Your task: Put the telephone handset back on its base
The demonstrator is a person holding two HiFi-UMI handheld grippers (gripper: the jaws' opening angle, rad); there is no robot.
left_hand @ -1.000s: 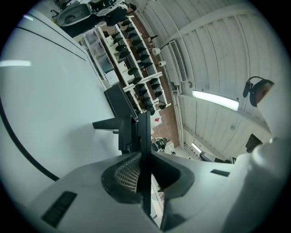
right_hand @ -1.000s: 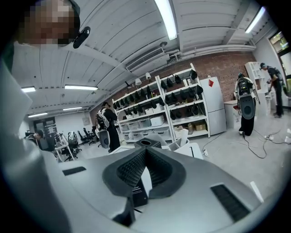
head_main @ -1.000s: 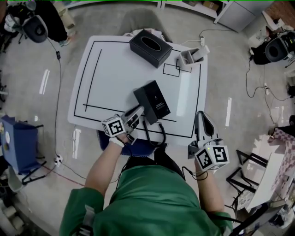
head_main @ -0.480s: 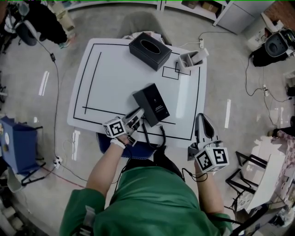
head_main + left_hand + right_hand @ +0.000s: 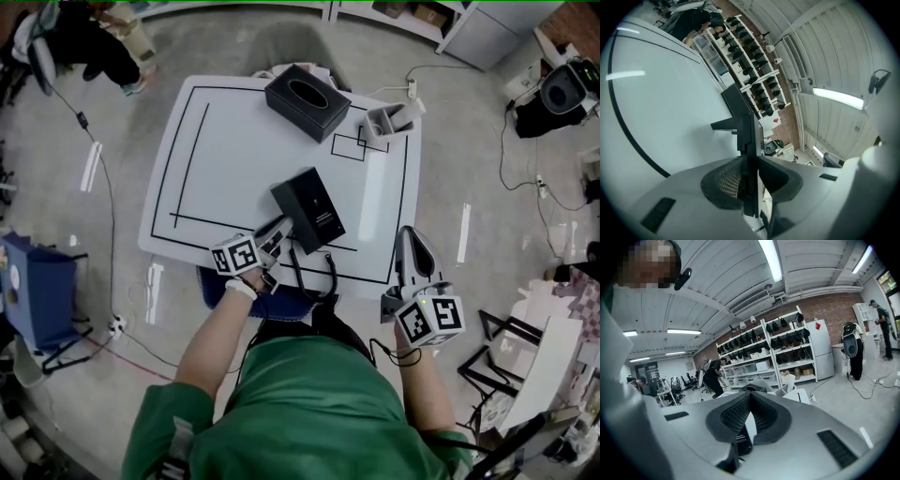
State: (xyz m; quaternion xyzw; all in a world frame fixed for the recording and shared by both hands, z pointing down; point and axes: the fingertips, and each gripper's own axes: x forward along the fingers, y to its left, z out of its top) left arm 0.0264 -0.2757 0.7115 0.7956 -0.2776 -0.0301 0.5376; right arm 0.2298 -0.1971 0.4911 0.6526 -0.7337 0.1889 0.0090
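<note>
Fingertips [image 5: 725, 180] of the left gripper [image 5: 749, 159] are clamped on a thin black edge of the telephone [image 5: 746, 126], seen edge-on and running straight ahead from between the pads. Whether that edge belongs to the handset or to the base cannot be told. In the head view the telephone [image 5: 309, 208] shows only as one black block, with no visible division between the two parts.

The block lies on the white table [image 5: 234, 150], directly ahead of the left gripper [image 5: 278, 229] fingertips and near the table's front edge. Its coiled cord [image 5: 316, 269] loops down past that edge, beside the left fingers, and its lower end is hidden by the person's body.

Fingers of the right gripper [image 5: 748, 397] are closed tip to tip with nothing between them. Part of the telephone shows below their tips, cut off by the gripper body. In the head view the right gripper [image 5: 410, 238] sits at the table's front right edge, well apart from the telephone.

Far beyond the left fingertips stand a black tissue box [image 5: 307, 97] and a grey holder [image 5: 389, 118].

Compared with the earlier frames, both grippers and the telephone keep almost the same positions.
</note>
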